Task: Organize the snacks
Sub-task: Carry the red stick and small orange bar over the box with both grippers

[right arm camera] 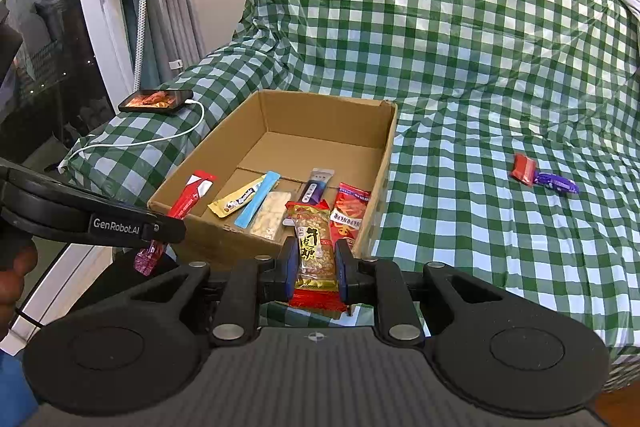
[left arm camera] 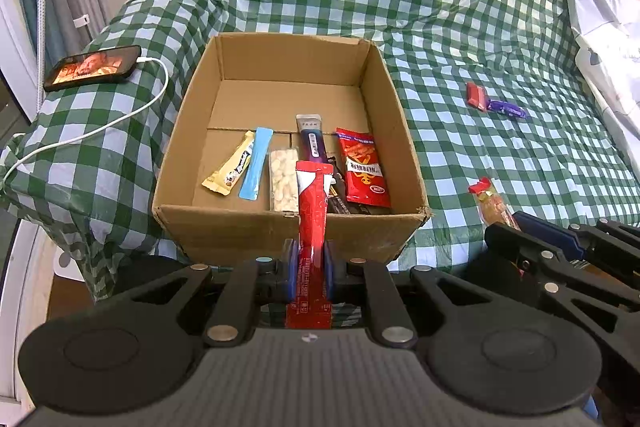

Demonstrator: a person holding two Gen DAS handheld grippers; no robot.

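An open cardboard box [left arm camera: 280,227] [right arm camera: 276,99] sits on a green checked cover and holds several snack packets along its near side. My left gripper [left arm camera: 311,269] is shut on a long red stick packet [left arm camera: 312,211], held upright just in front of the box's near wall. That same red stick packet [right arm camera: 191,197] shows at the left in the right wrist view. My right gripper [right arm camera: 316,267] is shut on a clear peanut candy bar [right arm camera: 314,247] with red ends, near the box's front right corner. A small red packet [left arm camera: 477,95] [right arm camera: 524,167] and a purple candy [left arm camera: 507,109] [right arm camera: 557,183] lie on the cover to the right.
A phone [left arm camera: 94,67] [right arm camera: 157,101] with a lit screen and a white cable [left arm camera: 132,115] lies on the left armrest. A white sheet [left arm camera: 604,19] is bunched at the far right. A person's hand [right arm camera: 14,275] holds the left gripper's handle.
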